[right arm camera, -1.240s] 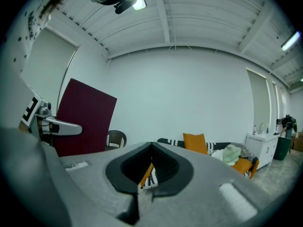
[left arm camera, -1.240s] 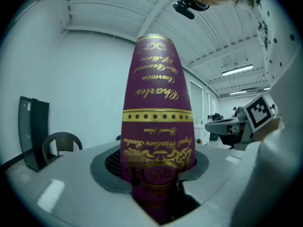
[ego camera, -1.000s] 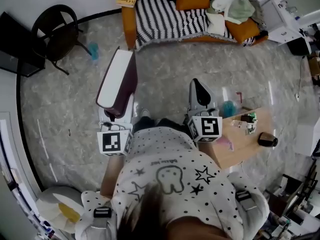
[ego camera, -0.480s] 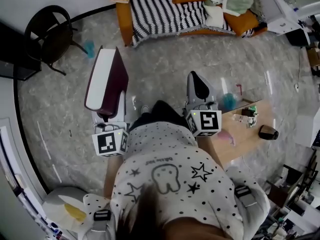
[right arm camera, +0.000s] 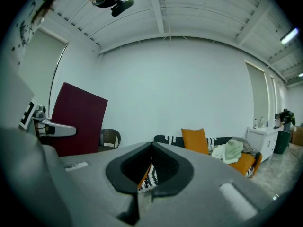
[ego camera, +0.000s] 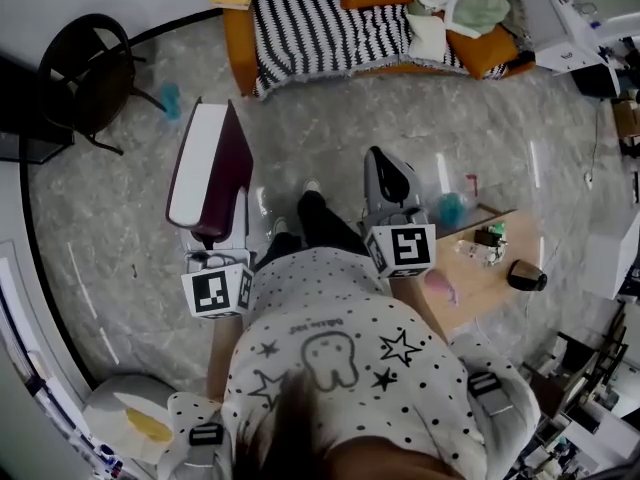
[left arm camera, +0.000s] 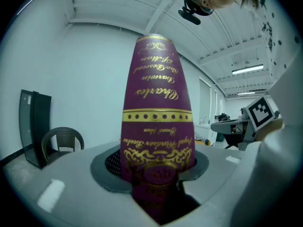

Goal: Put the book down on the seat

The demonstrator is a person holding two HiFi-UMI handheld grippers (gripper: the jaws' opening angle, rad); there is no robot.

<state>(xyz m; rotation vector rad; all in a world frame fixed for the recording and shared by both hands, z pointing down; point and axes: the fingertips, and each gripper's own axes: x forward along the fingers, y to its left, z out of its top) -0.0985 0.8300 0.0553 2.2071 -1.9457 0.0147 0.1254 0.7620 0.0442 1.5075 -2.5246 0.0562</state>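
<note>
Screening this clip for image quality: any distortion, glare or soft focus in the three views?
Head view: fisheye bends the room's edges; light streaks glare off the glossy floor. Left gripper view: black vignetted corners; the maroon book stretched, gold lettering sharp, its lower end shadowed between the jaws. Right gripper view: same vignette, a ceiling lamp flares, the sofa looks crisp.

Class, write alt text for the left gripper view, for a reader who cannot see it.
A maroon book with gold lettering stands upright, clamped in the left claw, spine toward the camera. Behind it are a white wall and, at left, a dark chair.
</note>
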